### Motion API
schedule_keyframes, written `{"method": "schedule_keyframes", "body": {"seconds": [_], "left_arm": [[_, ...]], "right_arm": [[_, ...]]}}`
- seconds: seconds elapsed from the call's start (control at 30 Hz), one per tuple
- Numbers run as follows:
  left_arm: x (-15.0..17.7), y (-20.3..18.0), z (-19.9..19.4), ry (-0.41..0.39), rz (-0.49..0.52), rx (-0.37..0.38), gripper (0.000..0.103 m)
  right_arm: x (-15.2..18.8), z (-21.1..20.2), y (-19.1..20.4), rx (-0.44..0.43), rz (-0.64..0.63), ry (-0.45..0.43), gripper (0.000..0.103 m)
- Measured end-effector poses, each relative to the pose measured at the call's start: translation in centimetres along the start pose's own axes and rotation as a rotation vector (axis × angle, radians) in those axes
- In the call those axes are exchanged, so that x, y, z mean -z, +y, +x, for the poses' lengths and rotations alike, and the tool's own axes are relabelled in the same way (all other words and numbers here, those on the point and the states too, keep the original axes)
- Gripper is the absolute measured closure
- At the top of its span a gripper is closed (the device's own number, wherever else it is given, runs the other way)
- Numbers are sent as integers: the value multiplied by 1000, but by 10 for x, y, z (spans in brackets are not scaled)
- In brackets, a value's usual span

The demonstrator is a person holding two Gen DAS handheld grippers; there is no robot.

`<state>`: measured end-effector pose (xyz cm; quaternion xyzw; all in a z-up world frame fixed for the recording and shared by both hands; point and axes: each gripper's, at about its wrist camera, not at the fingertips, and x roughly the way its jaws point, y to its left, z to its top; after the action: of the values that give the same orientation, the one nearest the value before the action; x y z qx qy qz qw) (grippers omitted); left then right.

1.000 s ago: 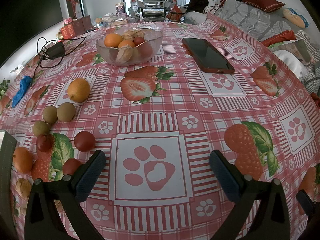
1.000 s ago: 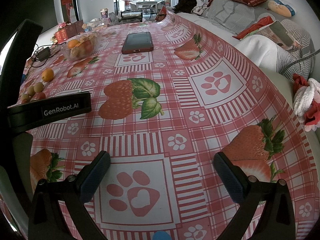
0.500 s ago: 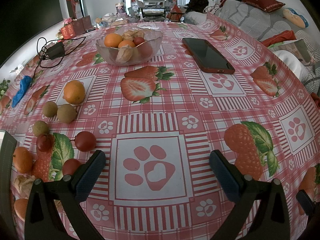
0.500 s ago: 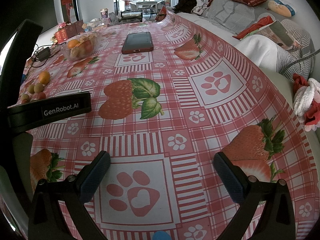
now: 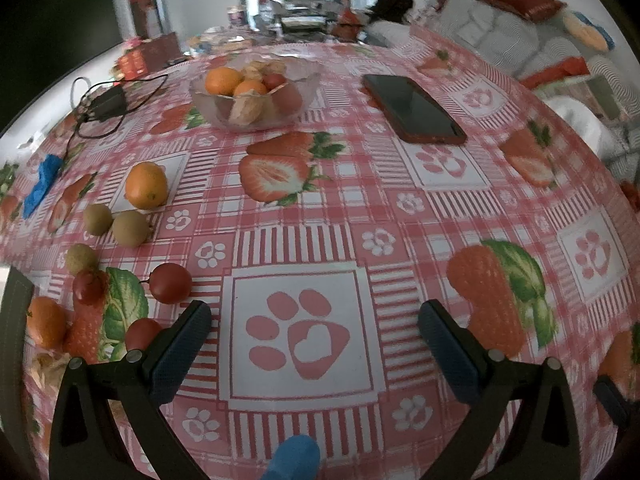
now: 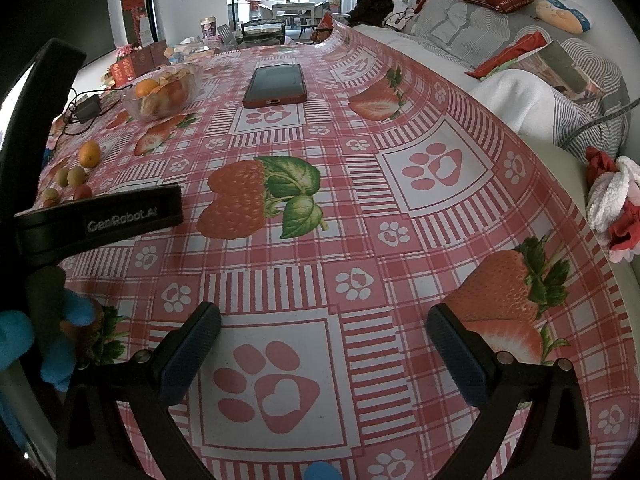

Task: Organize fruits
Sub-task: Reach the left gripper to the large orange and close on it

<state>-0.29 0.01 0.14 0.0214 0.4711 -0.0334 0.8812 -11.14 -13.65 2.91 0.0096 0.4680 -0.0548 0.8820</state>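
A glass bowl holding oranges and other fruit stands at the far middle of the table; it also shows in the right wrist view. Loose fruit lies at the left: an orange, two kiwis, a pale longan, red cherry tomatoes and a tangerine. My left gripper is open and empty above a paw print, just right of the tomatoes. My right gripper is open and empty above another paw print.
A dark phone in a red case lies right of the bowl. A charger with cable and a blue cloth lie at the far left. A sofa with cushions runs along the table's right edge.
The left wrist view has drifted slightly, and the loose fruit sits a little lower and further left in it. The right gripper has not moved.
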Motion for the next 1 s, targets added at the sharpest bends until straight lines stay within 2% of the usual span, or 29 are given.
{"method": "schedule_keyframes", "body": {"seconds": [0.1, 0.3, 0.43, 0.63, 0.83, 1.0], "left_arm": [[8, 2, -13, 28, 13, 16, 0], [26, 34, -81, -78, 55, 85, 0], [53, 79, -110, -111, 5, 61, 0], [80, 130, -89, -18, -35, -59, 0], [80, 149, -55, 77, -115, -40, 0], [82, 147, -53, 41, -113, -58, 0]], "right_arm": [[0, 0, 0, 0, 0, 0, 0], [0, 0, 0, 0, 0, 0, 0], [0, 0, 0, 0, 0, 0, 0], [0, 0, 0, 0, 0, 0, 0], [0, 0, 0, 0, 0, 0, 0], [2, 1, -2, 1, -2, 5, 0]]}}
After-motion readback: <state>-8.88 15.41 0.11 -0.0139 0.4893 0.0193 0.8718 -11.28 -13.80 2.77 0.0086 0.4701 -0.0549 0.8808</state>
